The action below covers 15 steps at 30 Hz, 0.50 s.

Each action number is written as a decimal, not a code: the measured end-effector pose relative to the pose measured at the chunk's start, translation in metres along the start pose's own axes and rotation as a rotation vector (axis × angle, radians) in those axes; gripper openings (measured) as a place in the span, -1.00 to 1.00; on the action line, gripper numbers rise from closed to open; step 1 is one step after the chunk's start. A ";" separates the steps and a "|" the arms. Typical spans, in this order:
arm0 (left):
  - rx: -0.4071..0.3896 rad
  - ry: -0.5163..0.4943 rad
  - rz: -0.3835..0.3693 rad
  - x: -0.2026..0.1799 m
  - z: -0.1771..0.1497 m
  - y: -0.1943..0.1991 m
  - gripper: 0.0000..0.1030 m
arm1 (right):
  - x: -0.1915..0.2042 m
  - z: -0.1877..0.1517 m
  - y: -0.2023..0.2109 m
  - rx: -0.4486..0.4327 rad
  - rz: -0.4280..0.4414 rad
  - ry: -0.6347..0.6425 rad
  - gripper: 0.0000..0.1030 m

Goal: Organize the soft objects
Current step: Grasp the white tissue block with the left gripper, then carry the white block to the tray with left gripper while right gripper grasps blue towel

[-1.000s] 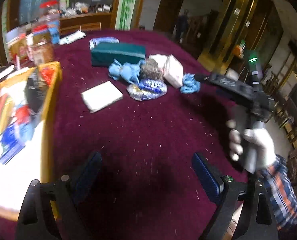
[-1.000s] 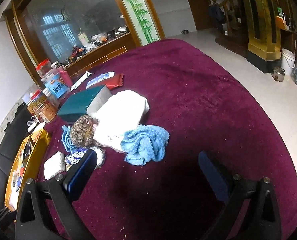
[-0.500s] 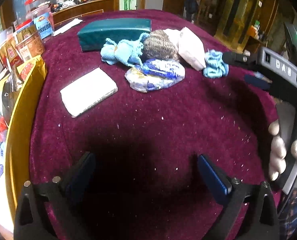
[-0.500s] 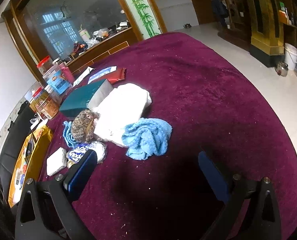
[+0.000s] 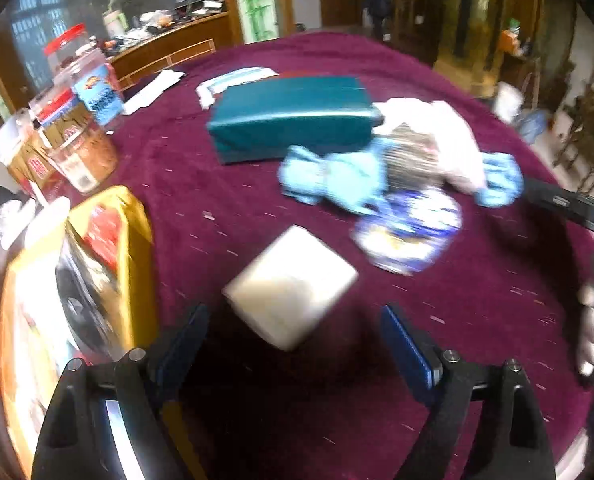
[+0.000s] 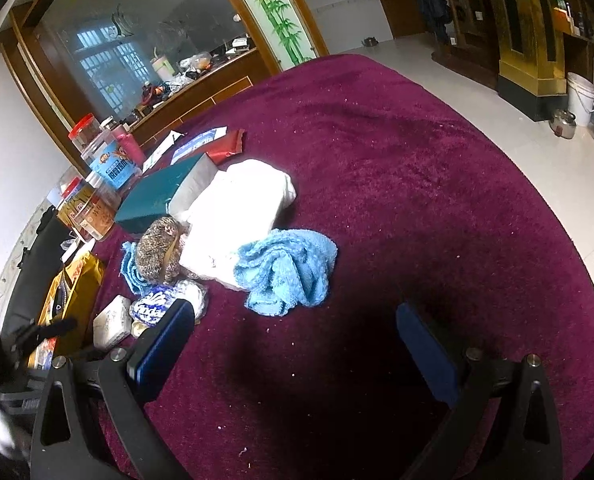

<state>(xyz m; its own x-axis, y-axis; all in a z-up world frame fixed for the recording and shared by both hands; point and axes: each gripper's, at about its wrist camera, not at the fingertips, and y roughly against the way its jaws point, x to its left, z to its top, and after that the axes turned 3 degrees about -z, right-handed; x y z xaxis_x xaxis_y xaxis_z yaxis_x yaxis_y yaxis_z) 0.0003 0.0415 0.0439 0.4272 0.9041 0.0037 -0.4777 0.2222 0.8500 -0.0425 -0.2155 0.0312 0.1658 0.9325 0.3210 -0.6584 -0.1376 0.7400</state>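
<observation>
Maroon velvet tablecloth (image 5: 457, 360) lies under both downward-tilted grippers; left gripper (image 5: 293, 332), jaws apart after narrowing, frames the blurred white rectangular pack (image 5: 293, 284) untouched; right gripper (image 6: 293, 344) gapes empty.

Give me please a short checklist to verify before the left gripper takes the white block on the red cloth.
1. Left gripper open: ok. Its jaws have just been closing a little, nothing between them.
2. White block ahead, lined up between the jaws: ok.
3. Block apart from the blue and white packet: ok.
4. Yellow bag clear of the left finger: cannot tell, it lies close beside it.
5. Right gripper open, holding nothing: ok.
6. Right gripper away from the block: ok, it points near the blue towel.
</observation>
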 end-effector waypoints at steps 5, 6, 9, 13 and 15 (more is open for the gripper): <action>0.033 -0.056 0.092 0.010 0.025 -0.028 0.75 | 0.001 0.000 -0.005 0.020 0.000 0.006 0.96; 0.042 -0.082 0.093 0.007 0.029 -0.034 0.79 | 0.001 0.000 -0.005 0.024 -0.001 0.007 0.96; 0.063 -0.145 0.092 -0.005 0.033 -0.052 0.61 | 0.001 0.000 -0.007 0.031 -0.004 0.009 0.96; 0.108 -0.067 -0.019 -0.001 0.032 -0.047 0.18 | 0.001 0.000 -0.008 0.034 -0.001 0.006 0.96; 0.093 -0.082 0.011 -0.009 0.023 -0.038 0.16 | 0.001 0.000 -0.008 0.034 0.000 0.004 0.96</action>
<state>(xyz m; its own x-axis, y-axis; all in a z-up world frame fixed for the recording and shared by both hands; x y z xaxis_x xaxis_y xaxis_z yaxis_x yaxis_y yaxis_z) 0.0326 0.0167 0.0241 0.4854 0.8727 0.0526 -0.4108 0.1745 0.8949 -0.0375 -0.2137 0.0257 0.1622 0.9338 0.3188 -0.6329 -0.1494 0.7597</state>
